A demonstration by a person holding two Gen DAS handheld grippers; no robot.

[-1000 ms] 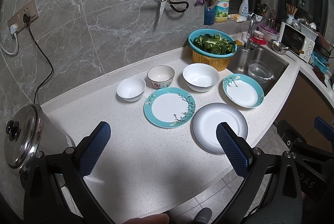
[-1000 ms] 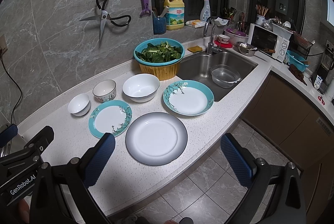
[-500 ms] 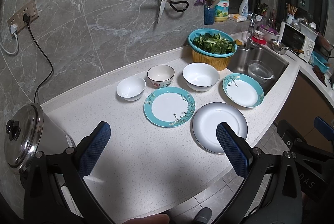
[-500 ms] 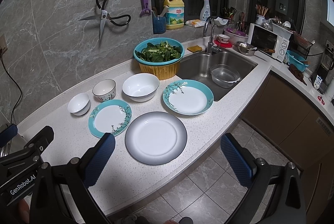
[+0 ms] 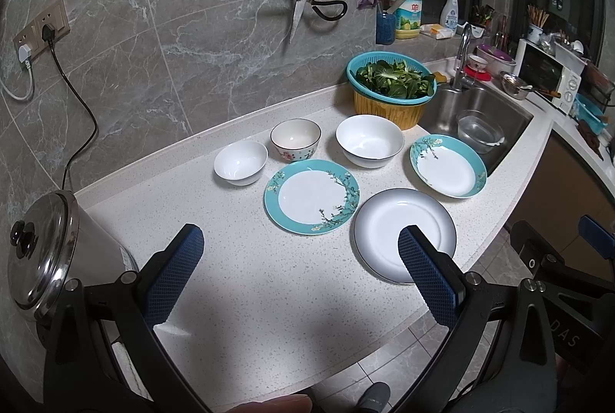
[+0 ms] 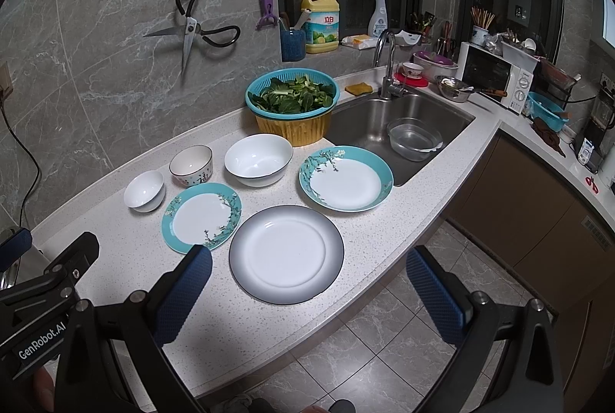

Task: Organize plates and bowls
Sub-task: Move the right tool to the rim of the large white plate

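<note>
Where counter [image 6: 246, 313] shows: three plates [image 6: 286, 253]; three bowls [image 6: 258, 159].

Grey marble wall [image 6: 96, 28], white speckled counter [image 5: 269, 297], steel sink [image 6: 369, 120], grey tiled floor [image 6: 384, 355].

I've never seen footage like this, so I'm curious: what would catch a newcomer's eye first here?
Probably the two blue-padded grippers, left gripper and right gripper, both open and holding nothing, over a white counter. Beyond them six dishes lie spread out: three bowls in a back row, two teal floral plates and a grey-rimmed plate nearest the counter's edge. A teal basket of greens sits beside the sink.
</note>
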